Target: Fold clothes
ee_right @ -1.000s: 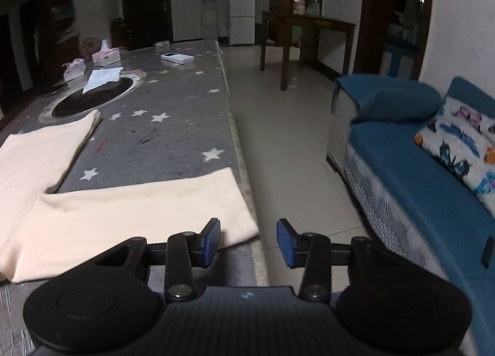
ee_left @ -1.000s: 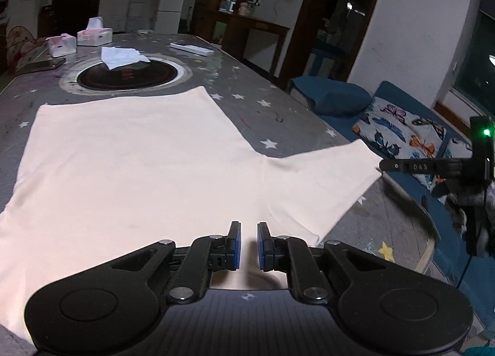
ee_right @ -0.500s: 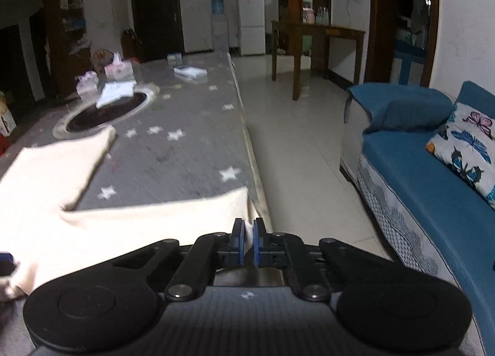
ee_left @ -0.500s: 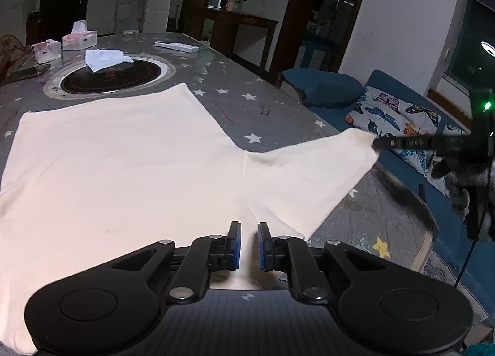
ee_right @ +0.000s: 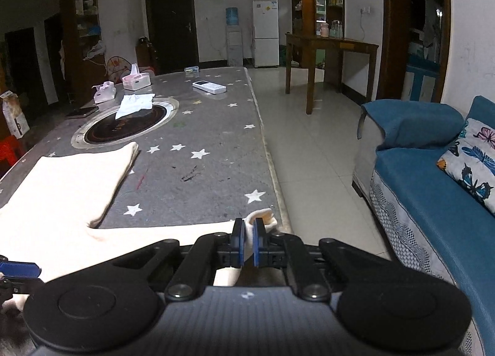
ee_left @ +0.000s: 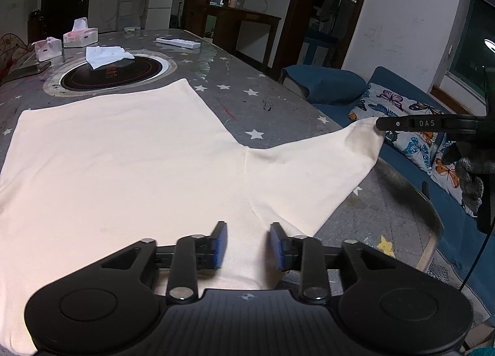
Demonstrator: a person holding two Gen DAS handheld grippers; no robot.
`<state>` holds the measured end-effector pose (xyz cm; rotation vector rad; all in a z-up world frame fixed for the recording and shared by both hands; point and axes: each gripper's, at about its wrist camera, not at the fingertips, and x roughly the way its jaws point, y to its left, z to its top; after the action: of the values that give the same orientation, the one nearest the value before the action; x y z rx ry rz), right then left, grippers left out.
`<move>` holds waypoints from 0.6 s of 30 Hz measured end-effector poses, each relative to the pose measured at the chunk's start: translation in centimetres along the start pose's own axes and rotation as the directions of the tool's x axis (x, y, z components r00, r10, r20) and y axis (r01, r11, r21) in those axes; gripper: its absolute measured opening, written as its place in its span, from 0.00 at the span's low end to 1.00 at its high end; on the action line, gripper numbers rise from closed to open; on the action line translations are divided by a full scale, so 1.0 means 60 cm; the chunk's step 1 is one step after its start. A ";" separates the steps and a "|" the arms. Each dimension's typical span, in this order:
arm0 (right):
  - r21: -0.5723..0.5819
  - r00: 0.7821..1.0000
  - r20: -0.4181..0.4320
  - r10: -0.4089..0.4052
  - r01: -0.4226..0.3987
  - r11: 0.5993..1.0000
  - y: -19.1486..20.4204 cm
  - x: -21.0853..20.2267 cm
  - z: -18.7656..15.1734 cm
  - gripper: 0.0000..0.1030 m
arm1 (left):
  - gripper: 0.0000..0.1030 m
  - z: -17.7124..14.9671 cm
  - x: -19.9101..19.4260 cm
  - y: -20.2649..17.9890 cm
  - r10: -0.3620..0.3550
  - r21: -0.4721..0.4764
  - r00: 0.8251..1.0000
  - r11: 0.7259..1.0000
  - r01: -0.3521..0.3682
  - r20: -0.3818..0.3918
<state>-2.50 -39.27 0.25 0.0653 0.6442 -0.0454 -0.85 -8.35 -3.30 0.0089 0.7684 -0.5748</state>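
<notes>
The right claw (ee_right: pixel 246 243) pinches the sleeve tip (ee_right: pixel 261 216) of the cream shirt (ee_left: pixel 123 154); the left claw (ee_left: pixel 247 244) is apart. Lift gently and fold the sleeve flat across the shirt.

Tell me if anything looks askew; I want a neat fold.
The cream shirt lies flat, but its sleeve is lifted off the table at its end, pinched in the right claw. The left claw is open over the shirt.
</notes>
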 end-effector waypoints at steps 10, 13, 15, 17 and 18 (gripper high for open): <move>-0.037 0.996 0.037 0.086 -0.084 0.996 0.038 -0.026 0.032 0.05 | 0.44 -0.001 -0.005 0.001 0.002 0.007 1.000 1.000 -0.002 0.011; -0.062 0.987 0.052 0.152 -0.149 0.987 0.066 -0.037 0.050 0.05 | 0.45 0.000 -0.012 0.008 0.006 0.001 1.000 1.000 -0.007 0.023; -0.089 0.978 0.063 0.198 -0.192 0.977 0.089 -0.047 0.064 0.05 | 0.45 0.000 -0.019 0.015 0.016 -0.006 0.999 1.000 -0.016 0.032; -0.121 0.967 0.072 0.243 -0.233 0.965 0.113 -0.056 0.078 0.05 | 0.45 0.000 -0.028 0.024 0.029 -0.014 0.999 0.999 -0.029 0.043; -0.135 0.961 0.073 0.267 -0.256 0.957 0.126 -0.059 0.085 0.05 | 0.45 -0.001 -0.033 0.030 0.037 -0.020 0.998 0.999 -0.036 0.049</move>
<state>-1.80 -32.04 6.79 0.0275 0.5415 0.2471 -1.15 -5.82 -2.39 -0.0089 0.7247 -0.5306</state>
